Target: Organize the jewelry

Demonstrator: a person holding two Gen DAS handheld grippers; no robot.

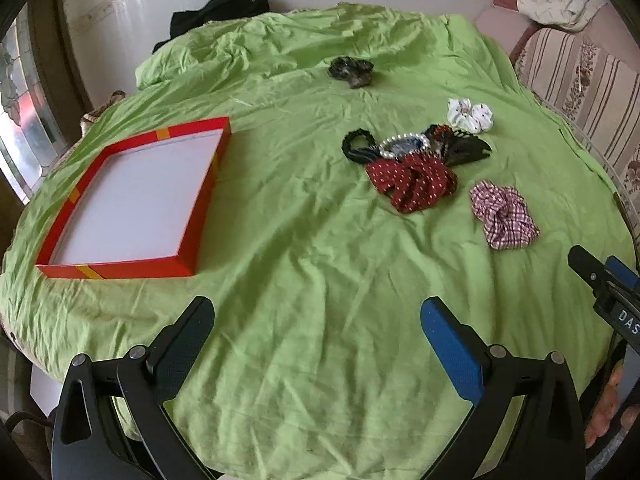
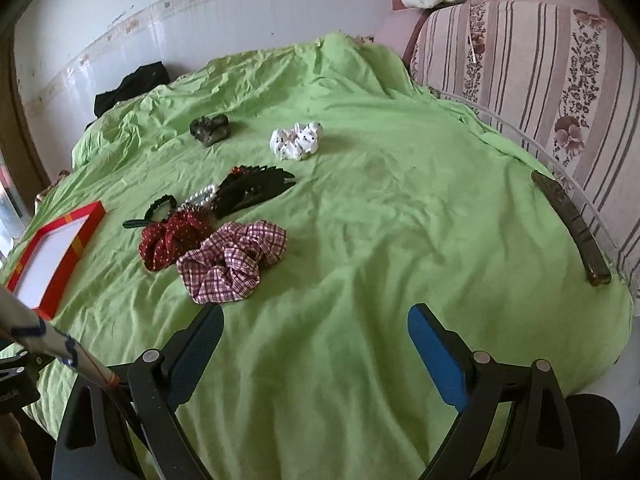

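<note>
A worktop draped in a wrinkled green cloth [image 1: 312, 264] carries everything here. Toward its left edge sits a shallow red box [image 1: 132, 204] with a white floor, nothing in it. Hair accessories and jewelry lie right of centre: a checked scrunchie [image 2: 232, 266] nearest the front edge, a red dotted scrunchie [image 2: 170, 238] touching it on the left, and behind them a tangle of a black claw clip [image 2: 256, 192], a pearl bracelet [image 1: 404, 146] and a black elastic band [image 1: 356, 146]. A white spotted scrunchie [image 2: 296, 140] and a dark scrunchie [image 2: 210, 129] lie apart, toward the back edge.

The left gripper [image 1: 316, 344] and the right gripper [image 2: 316, 350] hover above the front edge, both with jaws spread wide and holding nothing.

The checked scrunchie lies just ahead and left of the right gripper's jaws, so the right hand looks nearer to the pile; the left is nearer to the box. No item appears to be in the box yet.
</note>
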